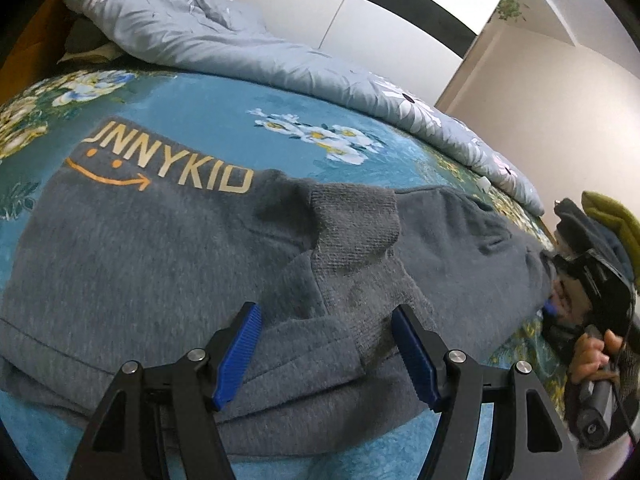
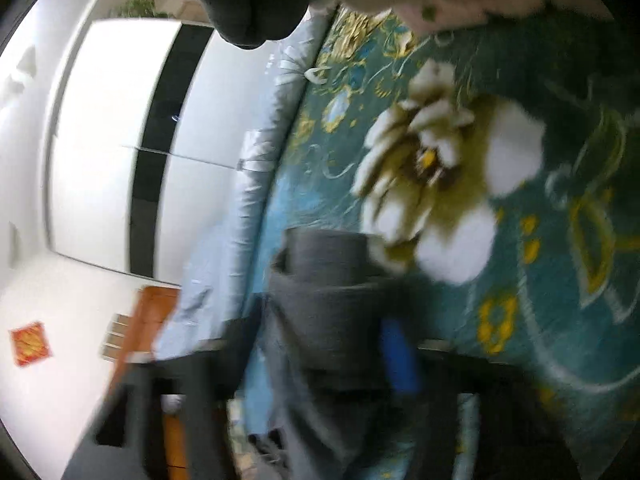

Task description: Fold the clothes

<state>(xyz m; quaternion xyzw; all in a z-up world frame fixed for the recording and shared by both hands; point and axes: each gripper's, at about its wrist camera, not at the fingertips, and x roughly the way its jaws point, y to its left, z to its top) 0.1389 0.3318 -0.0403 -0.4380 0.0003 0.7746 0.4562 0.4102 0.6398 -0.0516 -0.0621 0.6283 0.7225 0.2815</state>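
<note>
While the grey sweatshirt point(image 1: 168, 264) lies flat on the flowered bed point(image 1: 224, 120), the left hand-held gripper point(image 1: 326, 356) hovers just over its near hem, jaws spread wide and empty. The garment's long axis runs left to right, so its sleeve end reaches the right hand-held gripper point(image 2: 320, 344), which looks clamped on bunched grey cloth, though blurred. Beyond lies a pale quilt point(image 1: 248, 52).

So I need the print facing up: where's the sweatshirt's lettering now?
In the left wrist view, the lettering lies face up at upper left on the grey sweatshirt, near the teal floral bedspread.
</note>
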